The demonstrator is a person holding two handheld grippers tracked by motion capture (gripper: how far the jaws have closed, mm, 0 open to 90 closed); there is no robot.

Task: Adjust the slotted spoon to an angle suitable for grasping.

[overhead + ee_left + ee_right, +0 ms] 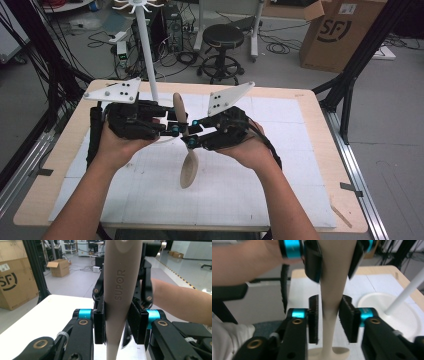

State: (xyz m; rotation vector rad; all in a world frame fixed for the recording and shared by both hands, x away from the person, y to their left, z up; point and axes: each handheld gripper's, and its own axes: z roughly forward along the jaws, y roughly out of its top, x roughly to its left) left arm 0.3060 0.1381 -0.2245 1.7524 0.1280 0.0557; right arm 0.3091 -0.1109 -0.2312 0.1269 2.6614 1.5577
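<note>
"SUPOR" spoon [120, 285] between left fingers [99, 326]

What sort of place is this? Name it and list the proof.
Probably a robotics lab or workshop: loose black cables across the grey floor, a brown cardboard shipping box, and a black round stool behind the wooden table.

We list: right gripper [329, 320], black jaws flanking a beige spoon handle [334, 290]; left gripper [334, 261] clamping it farther up; white stand base [372, 307] beyond.
</note>
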